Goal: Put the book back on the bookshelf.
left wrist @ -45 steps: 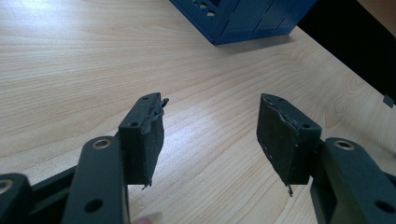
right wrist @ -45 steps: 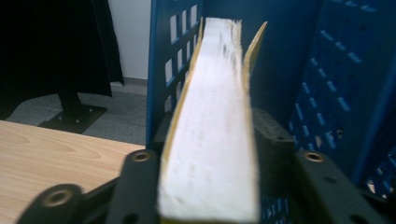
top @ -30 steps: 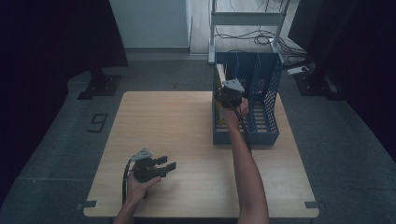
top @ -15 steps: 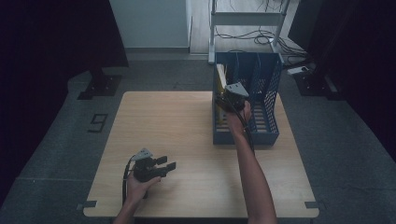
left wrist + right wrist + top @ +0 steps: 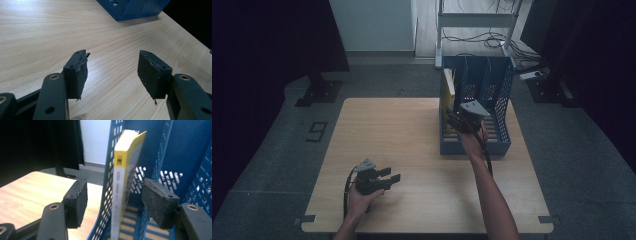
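A yellow book (image 5: 125,170) stands upright in the left compartment of the blue file rack (image 5: 170,145). My right gripper (image 5: 113,185) faces its spine. The jaws have just been opening; the spine and the rack's perforated left wall are between them, and neither pad touches. From above, the right gripper (image 5: 454,121) hovers at the rack's (image 5: 502,85) front, just short of the book (image 5: 449,85). The left gripper (image 5: 391,175) rests low over the wooden table (image 5: 412,130) near the front left. The left gripper (image 5: 112,57) stands open over bare wood.
The rack sits at the table's back right and has two more compartments to the right of the book. Its corner (image 5: 130,10) appears far off in the left gripper view. Dark floor surrounds the table, with a metal frame (image 5: 477,20) and cables behind it.
The right hand has drawn back from deeper in the rack toward its front edge, leaving the book standing. The left hand has not moved.
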Motion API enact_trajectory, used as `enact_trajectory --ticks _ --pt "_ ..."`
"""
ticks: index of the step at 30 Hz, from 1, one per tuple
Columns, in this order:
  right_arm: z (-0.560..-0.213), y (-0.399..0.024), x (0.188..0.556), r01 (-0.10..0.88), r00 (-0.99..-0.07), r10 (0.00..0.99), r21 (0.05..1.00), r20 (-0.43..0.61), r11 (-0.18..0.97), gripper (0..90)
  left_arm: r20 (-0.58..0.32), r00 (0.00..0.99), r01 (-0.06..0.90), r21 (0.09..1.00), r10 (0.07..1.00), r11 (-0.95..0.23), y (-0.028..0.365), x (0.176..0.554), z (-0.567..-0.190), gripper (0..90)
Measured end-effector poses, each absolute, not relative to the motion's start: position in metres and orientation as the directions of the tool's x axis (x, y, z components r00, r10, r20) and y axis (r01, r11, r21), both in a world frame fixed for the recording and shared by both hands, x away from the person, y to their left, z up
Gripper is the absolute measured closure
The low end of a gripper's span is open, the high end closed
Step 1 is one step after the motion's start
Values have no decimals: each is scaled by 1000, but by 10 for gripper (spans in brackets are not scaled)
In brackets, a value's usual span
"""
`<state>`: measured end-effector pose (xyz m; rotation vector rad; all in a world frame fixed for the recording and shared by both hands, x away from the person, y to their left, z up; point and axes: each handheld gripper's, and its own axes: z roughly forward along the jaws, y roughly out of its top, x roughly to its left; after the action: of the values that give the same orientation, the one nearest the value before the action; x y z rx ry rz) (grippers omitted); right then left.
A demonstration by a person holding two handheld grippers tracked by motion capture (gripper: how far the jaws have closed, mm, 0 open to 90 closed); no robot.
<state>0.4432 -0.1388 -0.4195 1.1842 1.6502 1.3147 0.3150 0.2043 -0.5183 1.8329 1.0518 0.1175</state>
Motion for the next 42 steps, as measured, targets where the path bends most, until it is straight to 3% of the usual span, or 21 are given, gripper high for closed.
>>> enact_trajectory --ticks 23,31,42 --pt "-472 -184 343 311 -402 913 948 67 67 359 -343 619 607 779 706 -154 205 315 -520 407" --pt "-496 -202 323 358 -405 909 932 97 60 359 -339 620 611 774 708 -165 202 315 -521 405" --pt "-503 -210 321 371 -400 909 928 120 40 359 -333 625 614 769 706 -180 199 314 -522 401"
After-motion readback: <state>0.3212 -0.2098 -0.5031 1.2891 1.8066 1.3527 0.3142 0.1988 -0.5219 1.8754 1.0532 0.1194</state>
